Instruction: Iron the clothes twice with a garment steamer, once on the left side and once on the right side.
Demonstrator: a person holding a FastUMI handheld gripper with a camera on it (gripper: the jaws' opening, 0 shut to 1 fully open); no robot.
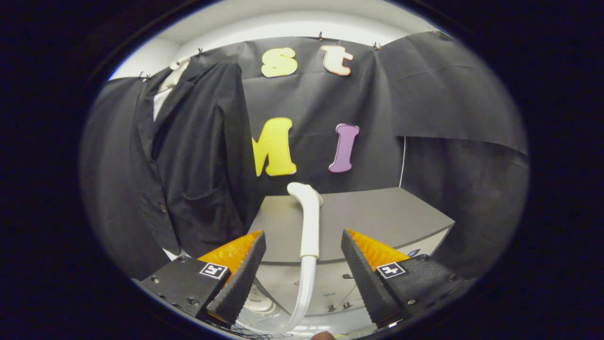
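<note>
The gripper [303, 257] stood open, its two ribbed fingers [243, 278] spread wide with nothing pressed between them. In the gap, at twelve o'clock from the fingertips, the white garment steamer [309, 222] lay along the grey worktop [377, 217], its bent head pointing away toward the booth wall and its clear hose [302, 297] trailing back off the worktop's front edge and down between the fingers. Neither finger touched the steamer's handle; both were apart from it on either side. The dark jacket [198, 160] hung against the wall at about ten o'clock, beyond the left finger, open at the collar over a white shirt [163, 97], its hem reaching down beside the worktop's left end.
</note>
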